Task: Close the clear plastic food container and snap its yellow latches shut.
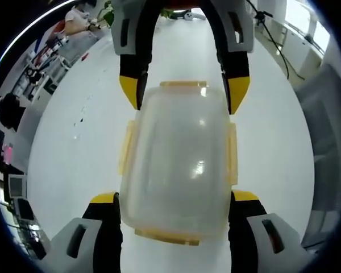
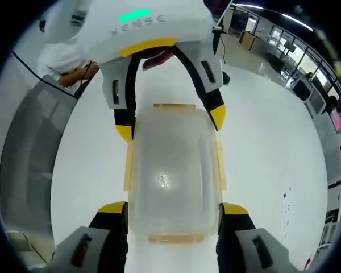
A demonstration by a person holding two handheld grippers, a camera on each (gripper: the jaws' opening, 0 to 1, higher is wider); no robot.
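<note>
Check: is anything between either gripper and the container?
Nothing visible. The container, lid on, sits on the white table with the left gripper straddling one end and the right gripper the opposite end.

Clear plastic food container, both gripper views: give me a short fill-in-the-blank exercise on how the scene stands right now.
1. The latches on the clear plastic food container are coloured ____.
2. The container rests on a ____ table.
3. The left gripper and the right gripper straddle the container from ____ ends.
4. The tips of the grippers' black fingers are coloured ____.

Missing words: yellow; white; opposite; yellow
</note>
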